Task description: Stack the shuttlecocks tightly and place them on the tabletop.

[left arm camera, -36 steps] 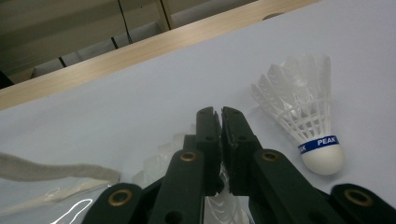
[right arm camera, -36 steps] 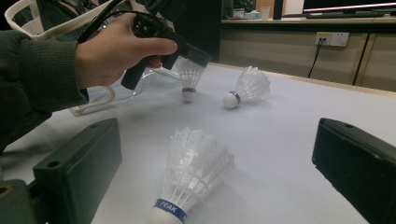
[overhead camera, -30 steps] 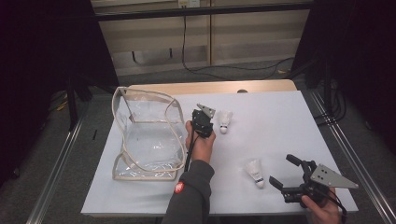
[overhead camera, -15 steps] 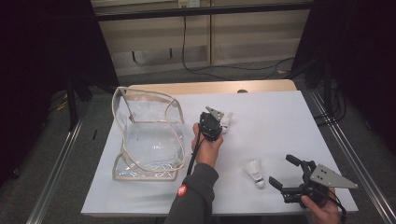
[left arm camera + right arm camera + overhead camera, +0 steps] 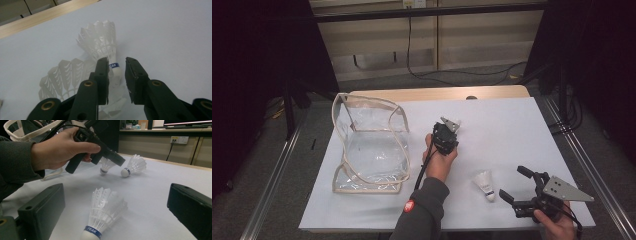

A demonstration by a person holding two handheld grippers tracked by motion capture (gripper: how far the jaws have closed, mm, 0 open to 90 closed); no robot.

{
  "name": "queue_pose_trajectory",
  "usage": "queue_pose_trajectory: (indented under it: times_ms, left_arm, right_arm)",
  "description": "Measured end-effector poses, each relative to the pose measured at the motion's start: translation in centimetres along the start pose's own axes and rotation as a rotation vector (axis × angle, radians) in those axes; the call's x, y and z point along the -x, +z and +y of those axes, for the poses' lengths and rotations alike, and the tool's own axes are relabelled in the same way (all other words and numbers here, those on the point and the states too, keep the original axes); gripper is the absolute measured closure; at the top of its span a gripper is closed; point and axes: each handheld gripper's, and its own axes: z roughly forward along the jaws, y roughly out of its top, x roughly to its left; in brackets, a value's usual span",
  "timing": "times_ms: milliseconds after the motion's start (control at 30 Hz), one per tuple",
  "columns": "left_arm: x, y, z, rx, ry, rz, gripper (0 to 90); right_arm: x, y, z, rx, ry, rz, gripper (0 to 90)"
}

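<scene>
Your left gripper [image 5: 117, 75] has just been opening (jaws apart, unclamped): centre them on the shuttlecock [image 5: 100, 42] cork before closing.

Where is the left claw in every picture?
High view: the left claw is mid-table, right of the clear bag.
Left gripper view: its two jaws rise from the bottom; they have just been opening, with a shuttlecock cork at the gap.
Right gripper view: top left, held in a hand.
Shared landmark: the white table.
</scene>
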Motion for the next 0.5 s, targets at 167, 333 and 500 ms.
queue_pose_trajectory:
  times_ms: [167, 333, 500]
  left_arm:
    - [0.24, 0.12, 0.0, -0.007, -0.004, -0.023, 70.3]
    - [0.39, 0.25, -0.02, -0.01, -0.002, -0.027, 70.1]
    - [0.38, 0.19, 0.12, -0.002, -0.014, -0.044, 71.1]
  right_arm:
    - [-0.02, -0.01, 0.01, 0.0, -0.001, 0.0, 0.9]
    - [0.0, -0.01, 0.0, 0.001, -0.001, 0.0, 0.8]
    - [-0.02, -0.02, 0.03, 0.0, 0.002, 0.0, 0.9]
